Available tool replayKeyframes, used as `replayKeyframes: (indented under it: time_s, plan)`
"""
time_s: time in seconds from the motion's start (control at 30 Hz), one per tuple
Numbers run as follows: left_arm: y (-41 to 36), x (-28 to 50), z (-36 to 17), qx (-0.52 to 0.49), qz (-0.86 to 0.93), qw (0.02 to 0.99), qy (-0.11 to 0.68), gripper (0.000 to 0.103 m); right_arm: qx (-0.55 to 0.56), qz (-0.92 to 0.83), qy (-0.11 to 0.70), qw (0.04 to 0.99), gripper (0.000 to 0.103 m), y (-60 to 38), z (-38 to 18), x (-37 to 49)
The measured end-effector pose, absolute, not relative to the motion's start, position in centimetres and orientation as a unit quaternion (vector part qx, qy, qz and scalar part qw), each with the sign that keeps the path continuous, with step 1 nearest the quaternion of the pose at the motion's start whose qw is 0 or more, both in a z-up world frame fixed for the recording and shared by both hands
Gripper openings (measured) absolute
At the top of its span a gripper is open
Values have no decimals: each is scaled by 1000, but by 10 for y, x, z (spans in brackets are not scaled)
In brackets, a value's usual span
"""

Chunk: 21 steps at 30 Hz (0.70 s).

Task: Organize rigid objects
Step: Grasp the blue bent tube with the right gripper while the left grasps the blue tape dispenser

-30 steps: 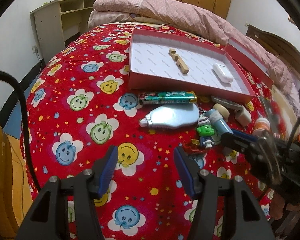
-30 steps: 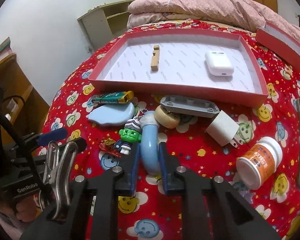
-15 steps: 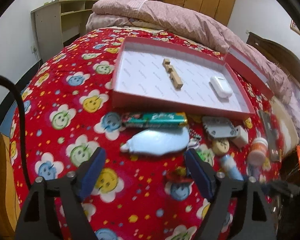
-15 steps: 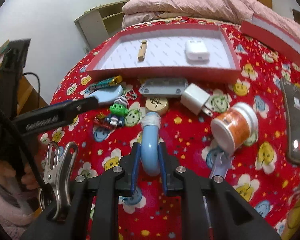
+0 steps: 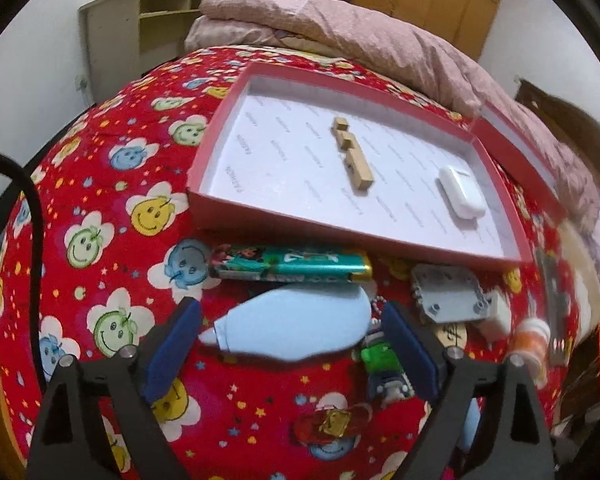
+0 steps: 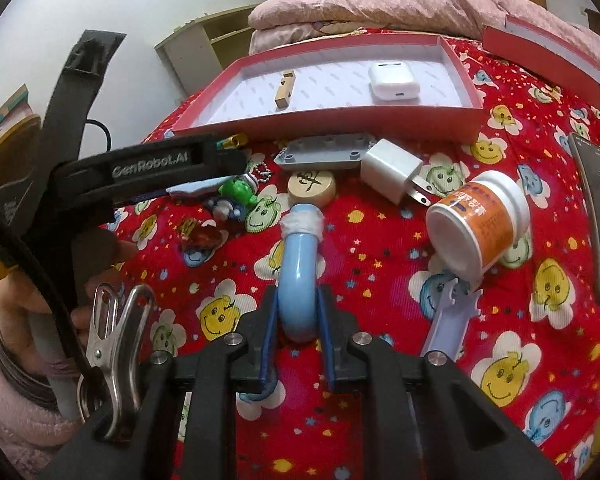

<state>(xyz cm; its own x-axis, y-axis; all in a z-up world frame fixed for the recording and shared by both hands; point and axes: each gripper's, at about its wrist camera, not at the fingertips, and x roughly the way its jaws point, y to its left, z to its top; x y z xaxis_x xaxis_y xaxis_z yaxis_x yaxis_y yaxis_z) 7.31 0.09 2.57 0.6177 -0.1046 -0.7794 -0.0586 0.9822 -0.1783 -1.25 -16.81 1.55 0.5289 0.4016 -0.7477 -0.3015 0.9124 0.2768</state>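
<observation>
One red box [image 5: 204, 196] holds one wooden block [image 5: 354, 156] and one earbud case [image 5: 462, 196].

1. Even indoor light, fairly bright; colours saturated on the red bedspread [image 5: 100, 184].
2. Soft, short shadows under the red box [image 5: 340, 236]; no harsh glare.
3. Strong fisheye bending, black vignette in corners.
4. Left wrist view's right edge motion-blurred; right wrist view sharper.

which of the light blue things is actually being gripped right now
The curved blue tube: the right gripper is shut on its bend. The flat teardrop-shaped piece only lies between the open left gripper's jaws, untouched.
</observation>
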Motion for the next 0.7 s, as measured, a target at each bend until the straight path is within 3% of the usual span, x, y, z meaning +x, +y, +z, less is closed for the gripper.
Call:
replayKeyframes:
  time_s: [0.53, 0.7]
  plan:
    - [-18, 77, 19, -50, 30, 897, 437, 96, 58, 202, 432, 877, 21, -168, 15, -20]
    - [-13, 74, 21, -54, 28, 897, 437, 89, 60, 202, 432, 877, 21, -169, 15, -20]
